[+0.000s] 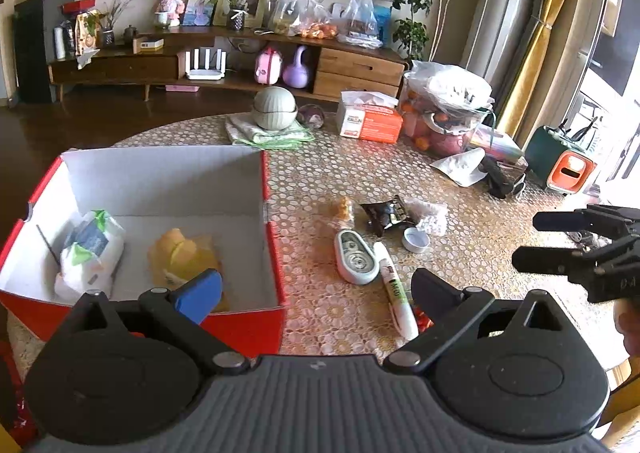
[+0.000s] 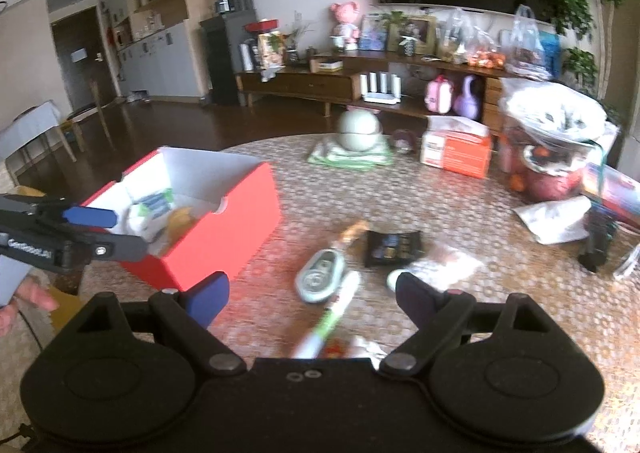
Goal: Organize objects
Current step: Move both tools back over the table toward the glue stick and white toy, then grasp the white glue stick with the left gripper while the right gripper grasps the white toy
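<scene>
The red box (image 1: 244, 323) sits on the table (image 1: 340, 177), holding a white pouch (image 1: 90, 253) and a yellow packet (image 1: 182, 259). Just right of it lie a grey case (image 1: 355, 256), a white pen (image 1: 396, 291), a dark wrapper (image 1: 386, 213) and a small cap (image 1: 416, 239). The left gripper (image 1: 316, 285) and right gripper (image 2: 310, 295) both hang spread apart, empty, above the table.

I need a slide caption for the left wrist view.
Open left gripper above red box holding two packets, small items scattered beside it.

Matt cardboard box (image 1: 244, 189); glossy plastic pen (image 1: 396, 293); lacy tablecloth (image 1: 340, 173)
</scene>
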Available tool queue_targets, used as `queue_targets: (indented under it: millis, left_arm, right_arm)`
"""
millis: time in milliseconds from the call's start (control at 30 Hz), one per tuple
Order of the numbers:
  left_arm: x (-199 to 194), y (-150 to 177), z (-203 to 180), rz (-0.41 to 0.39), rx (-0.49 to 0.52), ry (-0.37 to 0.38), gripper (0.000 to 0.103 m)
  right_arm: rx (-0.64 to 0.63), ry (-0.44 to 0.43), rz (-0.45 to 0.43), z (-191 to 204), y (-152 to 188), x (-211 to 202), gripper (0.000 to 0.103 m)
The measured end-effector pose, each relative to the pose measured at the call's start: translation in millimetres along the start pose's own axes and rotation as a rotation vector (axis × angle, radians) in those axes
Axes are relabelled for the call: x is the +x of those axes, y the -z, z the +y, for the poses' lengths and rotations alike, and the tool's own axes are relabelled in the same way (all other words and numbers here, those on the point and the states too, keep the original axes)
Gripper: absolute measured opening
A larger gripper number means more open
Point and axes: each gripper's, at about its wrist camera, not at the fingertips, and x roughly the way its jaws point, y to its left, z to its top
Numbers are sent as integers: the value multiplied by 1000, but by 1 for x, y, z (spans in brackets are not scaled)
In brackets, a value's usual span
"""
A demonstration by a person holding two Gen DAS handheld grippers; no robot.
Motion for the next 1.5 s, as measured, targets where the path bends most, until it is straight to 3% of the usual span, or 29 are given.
queue_targets:
  millis: [500, 1167, 1333, 1500]
  left_arm:
    - [70, 6, -73, 46, 123, -14, 101]
    - [168, 26, -94, 140, 92, -66, 100]
    - [177, 27, -94, 154, 85, -48, 84]
    - [182, 30, -97, 166, 96, -29, 63]
  right_arm:
    - [36, 67, 57, -58, 24, 9, 90]
    - [-29, 3, 193, -51, 72, 67, 89]
    - [-31, -3, 209, -49, 75, 79, 85]
    - [-18, -5, 224, -50, 76, 90, 73]
